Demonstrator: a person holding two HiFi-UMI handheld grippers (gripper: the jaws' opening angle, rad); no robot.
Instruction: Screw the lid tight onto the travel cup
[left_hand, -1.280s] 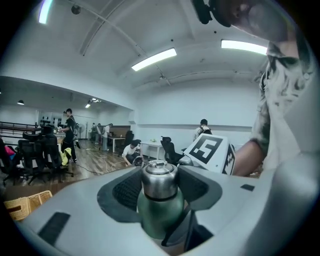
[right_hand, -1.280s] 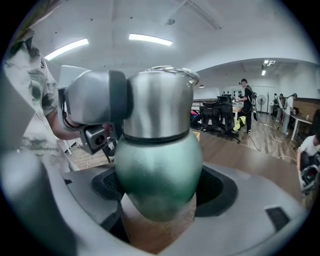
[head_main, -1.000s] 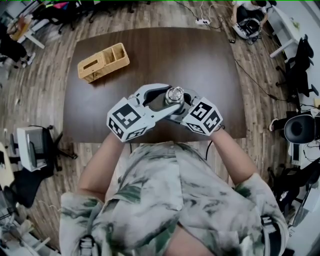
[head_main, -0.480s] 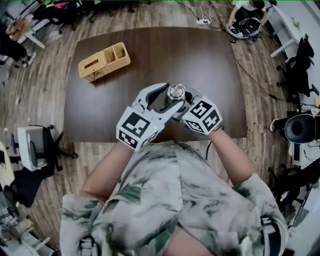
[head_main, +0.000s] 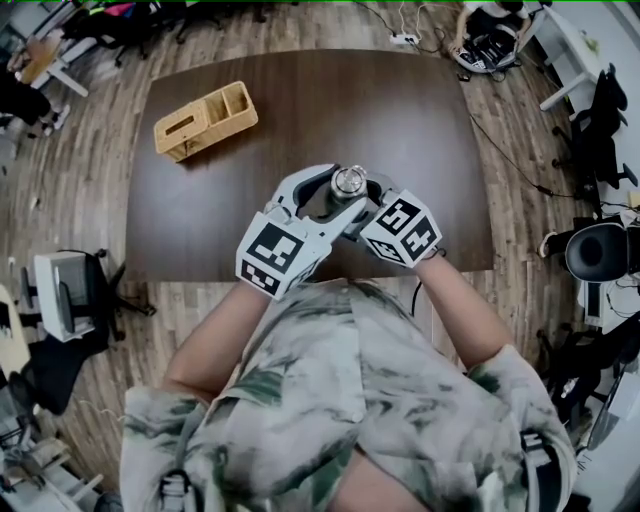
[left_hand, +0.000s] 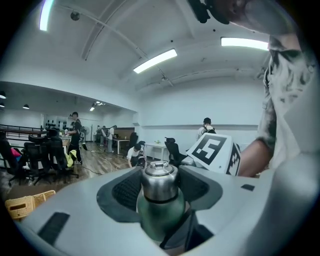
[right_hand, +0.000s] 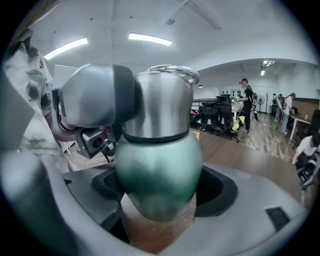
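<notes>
Item 1, my left gripper (left_hand: 161, 194): jaws clenched on the lid (left_hand: 159, 179), with a dark ribbed pad (left_hand: 125, 190) pressed to each side of the brushed-steel cap. A thin metal loop sits on the cap's crown.

Item 2, my right gripper (right_hand: 157, 202): jaws grasping the travel cup (right_hand: 157, 162) low on its body. The green shell bulges above the pads (right_hand: 216, 187), and the tan, cork-like foot (right_hand: 157, 230) sits down between them.

Item 3, lid and cup together: the lid is seated on the cup's mouth, and a dark seam shows where steel meets green. I cannot tell whether the thread is fully home. My left gripper's grey finger shows against the lid in the right gripper view.

Item 4, position: the cup is held in the air in front of my chest, above the near edge of the table (head_main: 400, 110), with the lid uppermost in the head view. My two grippers meet around it from either side, their marker cubes (head_main: 275, 255) turned toward me.

Item 5, surroundings: a wooden box (head_main: 205, 122) with compartments lies well apart on the far left of the dark brown tabletop. Around the table are plank floor (head_main: 90, 200), office chairs and, farther off, several people
</notes>
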